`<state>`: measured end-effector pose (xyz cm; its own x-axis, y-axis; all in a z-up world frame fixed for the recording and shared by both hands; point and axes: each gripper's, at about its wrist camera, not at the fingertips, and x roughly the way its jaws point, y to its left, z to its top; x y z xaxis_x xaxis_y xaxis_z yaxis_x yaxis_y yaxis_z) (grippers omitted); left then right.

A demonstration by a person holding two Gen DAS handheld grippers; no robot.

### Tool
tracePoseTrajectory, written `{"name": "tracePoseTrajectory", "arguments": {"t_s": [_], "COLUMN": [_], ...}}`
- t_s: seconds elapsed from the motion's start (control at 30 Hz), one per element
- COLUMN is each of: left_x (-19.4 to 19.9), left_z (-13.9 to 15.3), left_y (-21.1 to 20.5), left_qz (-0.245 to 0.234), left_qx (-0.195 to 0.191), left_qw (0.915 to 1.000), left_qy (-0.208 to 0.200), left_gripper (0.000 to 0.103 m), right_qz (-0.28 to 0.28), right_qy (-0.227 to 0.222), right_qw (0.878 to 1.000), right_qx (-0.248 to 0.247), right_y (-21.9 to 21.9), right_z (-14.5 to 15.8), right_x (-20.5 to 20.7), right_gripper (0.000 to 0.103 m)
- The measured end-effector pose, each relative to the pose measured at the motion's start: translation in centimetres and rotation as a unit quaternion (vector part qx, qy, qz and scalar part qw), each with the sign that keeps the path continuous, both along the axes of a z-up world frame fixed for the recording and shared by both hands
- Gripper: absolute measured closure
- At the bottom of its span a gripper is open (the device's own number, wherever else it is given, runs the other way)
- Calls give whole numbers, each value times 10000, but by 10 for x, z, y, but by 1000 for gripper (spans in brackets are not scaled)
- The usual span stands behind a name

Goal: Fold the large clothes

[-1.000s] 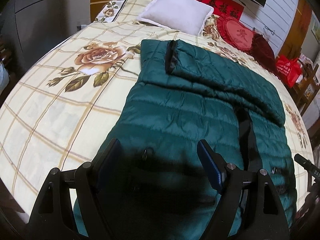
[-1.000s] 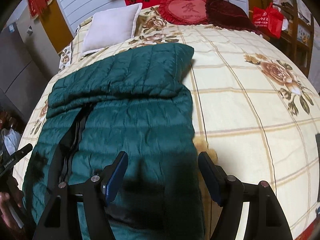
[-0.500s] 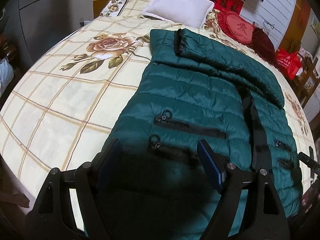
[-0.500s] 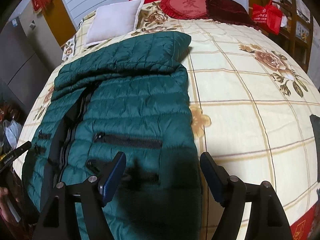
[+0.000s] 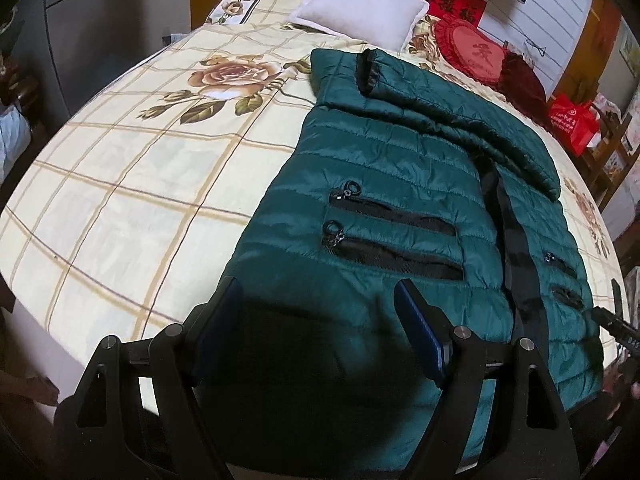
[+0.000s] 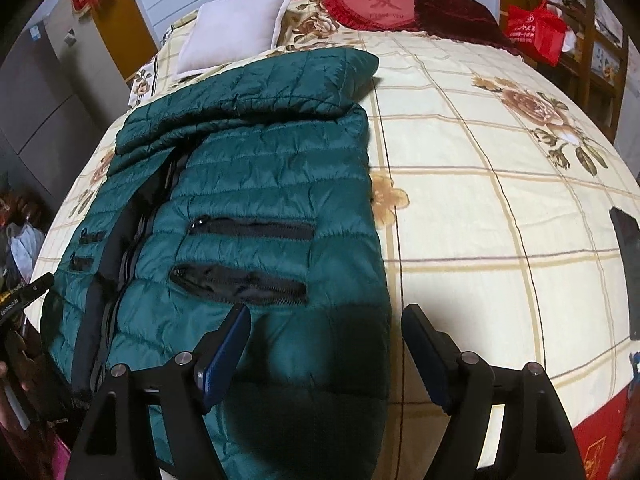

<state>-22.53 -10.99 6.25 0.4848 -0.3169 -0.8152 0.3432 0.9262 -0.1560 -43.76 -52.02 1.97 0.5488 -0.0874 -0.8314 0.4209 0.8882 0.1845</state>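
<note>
Green quilted jacket [image 5: 384,184] lies flat on the bed [image 5: 120,200], sleeves folded across; puffy, light, slick. Both the left gripper [image 5: 318,332] and right gripper [image 6: 326,354] hover with jaws wide, empty; I'd pinch the hem corners.

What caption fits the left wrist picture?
Open left gripper above a green puffer jacket spread on the floral bed.

The bottom of the green jacket [image 5: 384,184] is hidden behind the left tongs [image 5: 320,332]. The red bag [image 6: 536,28] has writing too small to read.
</note>
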Motion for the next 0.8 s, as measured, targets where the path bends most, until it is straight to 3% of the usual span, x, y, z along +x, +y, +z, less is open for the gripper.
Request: {"name": "tracePoseTrajectory", "arguments": {"t_s": [0.27,0.5,0.8], "left_x": [-8,-5,1], "left_z": [-2,1,-26], "left_y": [18,57,70], "left_qz": [-1,255,229], "left_qx": [-2,-445,-730], "left_qw": [10000,9982,9926], "left_qy": [92,312,946], "left_gripper": [24,24,24], "right_qz": [42,20,34], "right_qy": [92,102,113], "right_qw": [9999,9998,9983], "right_qx": [16,173,567], "right_y": [2,-3,-9], "right_z": [-4,-7,-16], "right_x": [-13,-27,-38], "right_gripper": [27,22,20]}}
